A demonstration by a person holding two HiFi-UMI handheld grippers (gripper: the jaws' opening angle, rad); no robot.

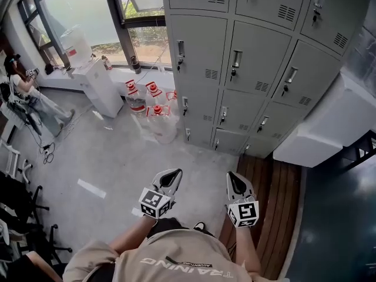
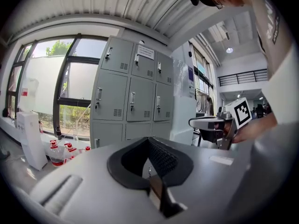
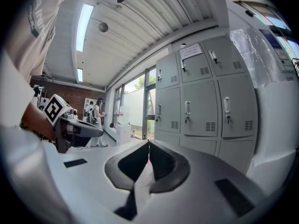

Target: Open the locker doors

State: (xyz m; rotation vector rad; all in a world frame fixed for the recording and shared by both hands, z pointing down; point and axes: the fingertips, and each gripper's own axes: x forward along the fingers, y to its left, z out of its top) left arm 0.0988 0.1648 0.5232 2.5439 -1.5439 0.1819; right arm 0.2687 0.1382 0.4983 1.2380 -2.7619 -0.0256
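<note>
The grey metal lockers (image 1: 252, 57) stand ahead, a grid of doors with handles, every door in view closed. They also appear in the left gripper view, lockers (image 2: 133, 99), and in the right gripper view, lockers (image 3: 205, 101). My left gripper (image 1: 174, 173) and right gripper (image 1: 232, 175) are held low in front of the person's body, well short of the lockers and pointing toward them. Seen along its own jaws, the left gripper (image 2: 149, 139) is shut on nothing. The right gripper (image 3: 149, 144) is likewise shut with nothing between its jaws.
Several red-capped water bottles (image 1: 150, 104) sit on the floor left of the lockers, next to a white unit (image 1: 103, 87) under the window. A white cabinet (image 1: 329, 128) flanks the lockers on the right. A person (image 1: 23, 93) stands far left, with chairs (image 1: 17, 204) nearer.
</note>
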